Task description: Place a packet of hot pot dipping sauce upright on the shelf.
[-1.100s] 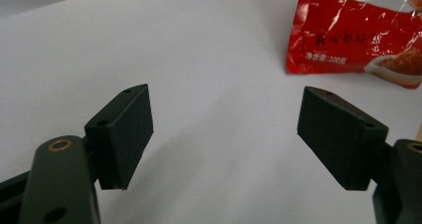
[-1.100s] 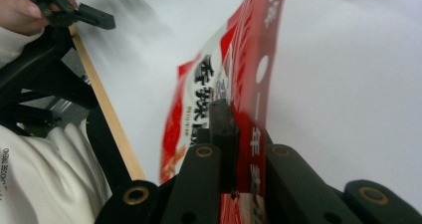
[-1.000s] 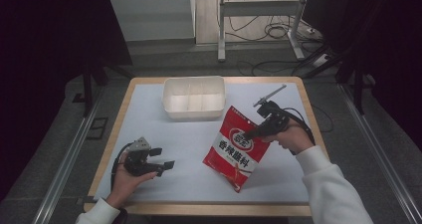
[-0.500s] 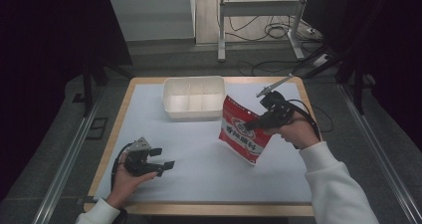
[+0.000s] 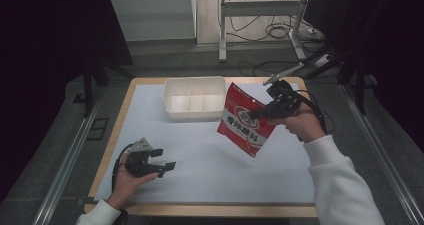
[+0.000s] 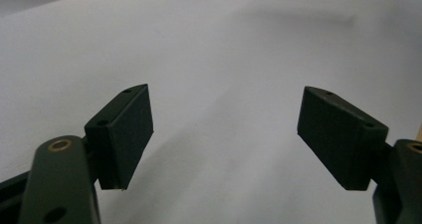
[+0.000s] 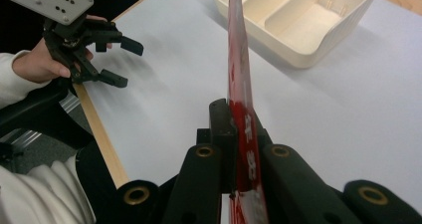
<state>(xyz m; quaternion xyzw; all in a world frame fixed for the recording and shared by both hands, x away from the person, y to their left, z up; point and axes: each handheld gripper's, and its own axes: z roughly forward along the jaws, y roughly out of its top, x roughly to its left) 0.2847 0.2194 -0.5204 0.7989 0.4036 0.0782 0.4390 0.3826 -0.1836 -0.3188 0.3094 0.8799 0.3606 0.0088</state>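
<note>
A red seasoning packet [image 5: 244,121] with a round white logo hangs in the air above the white mat, just right of the tray. My right gripper [image 5: 260,112] is shut on the packet's right edge; in the right gripper view the packet [image 7: 238,64] stands edge-on between the closed jaws. The cream plastic tray [image 5: 176,106] with three compartments sits at the back middle of the table, seen as the tray [image 7: 259,32] at top right. My left gripper [image 5: 167,167] rests low at the front left, open and holding nothing, its fingers [image 6: 124,134] wide apart over bare mat.
A white mat [image 5: 200,155] covers the wooden table [image 5: 119,130]. The person's white sleeve [image 5: 340,185] reaches in from the bottom right. The left hand and its gripper [image 7: 112,59] show far off in the right gripper view. Metal frame legs and cables lie beyond the table.
The right gripper has lifted the red packet off the mat and carried it back and up toward the tray. The left gripper has stayed in place, open.
</note>
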